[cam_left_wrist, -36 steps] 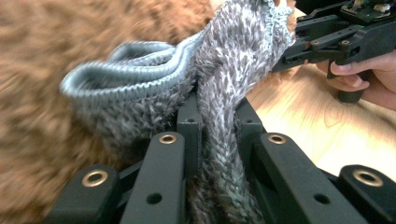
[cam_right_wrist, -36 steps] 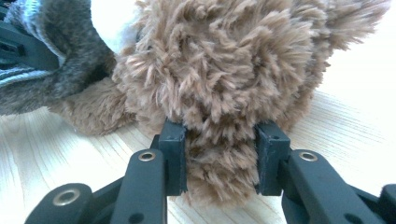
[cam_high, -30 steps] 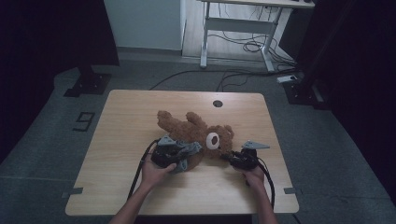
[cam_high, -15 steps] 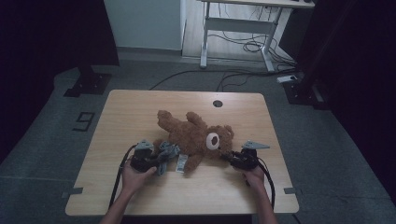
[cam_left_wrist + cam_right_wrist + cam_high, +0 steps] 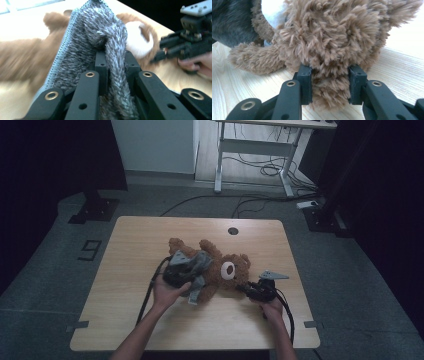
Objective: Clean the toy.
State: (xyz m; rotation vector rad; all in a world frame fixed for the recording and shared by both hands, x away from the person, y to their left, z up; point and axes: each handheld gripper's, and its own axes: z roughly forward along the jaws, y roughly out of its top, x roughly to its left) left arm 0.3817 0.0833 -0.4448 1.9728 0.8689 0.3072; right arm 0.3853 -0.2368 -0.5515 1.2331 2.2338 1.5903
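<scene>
A brown teddy bear (image 5: 220,267) lies on its back on the wooden table (image 5: 130,250), its white muzzle (image 5: 227,269) turned to the right. A grey knitted garment (image 5: 196,266) is draped over its body. My left gripper (image 5: 192,267) is over the bear's middle and shut on a fold of the grey garment (image 5: 110,50). The right gripper (image 5: 241,288) sits low at the bear's head and is shut on a tuft of its brown fur (image 5: 329,92). In the left gripper view the right gripper (image 5: 190,42) shows beyond the white muzzle (image 5: 138,40).
A round cable hole (image 5: 232,230) lies near the table's far edge. A white desk frame (image 5: 260,150) with loose cables stands on the floor behind. Dark stands (image 5: 92,205) flank the table on the left and right.
My left hand pulled back toward the near left with the grey garment, then came forward and up again over the bear's middle. The right gripper has kept still on the bear's head.
</scene>
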